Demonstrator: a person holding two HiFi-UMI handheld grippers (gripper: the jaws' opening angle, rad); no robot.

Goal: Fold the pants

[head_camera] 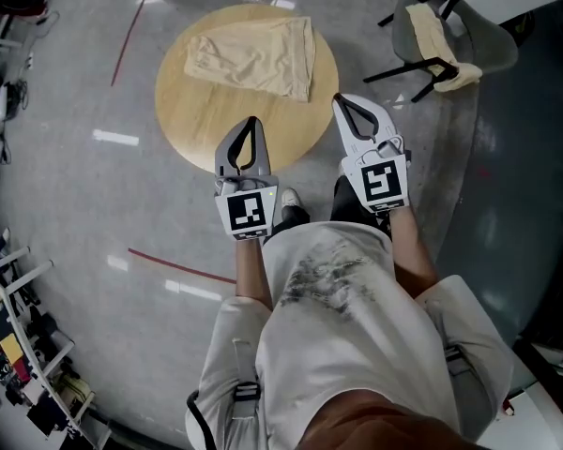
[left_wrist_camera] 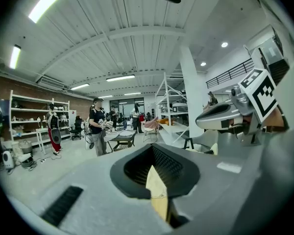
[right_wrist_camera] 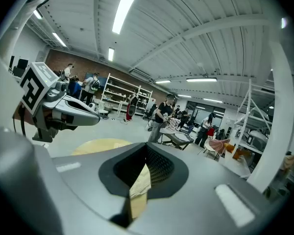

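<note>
The beige pants [head_camera: 253,56] lie folded into a flat rectangle on the far part of a round wooden table [head_camera: 197,129]. My left gripper [head_camera: 252,122] hovers over the table's near edge, shut, with nothing in it. To its right, my right gripper [head_camera: 340,99] is level with the table's right rim, also shut and empty. Both are held close to the person's body, well short of the pants. In the left gripper view the closed jaws fill the bottom and the right gripper [left_wrist_camera: 230,114] shows beside them. The right gripper view shows the left gripper [right_wrist_camera: 63,109] and the table [right_wrist_camera: 95,146].
A chair [head_camera: 441,40] with a beige cloth draped over it stands right of the table. Red lines [head_camera: 174,265] mark the grey floor. Racks with clutter [head_camera: 19,345] line the left edge. Several people stand by tables and shelves far off in both gripper views.
</note>
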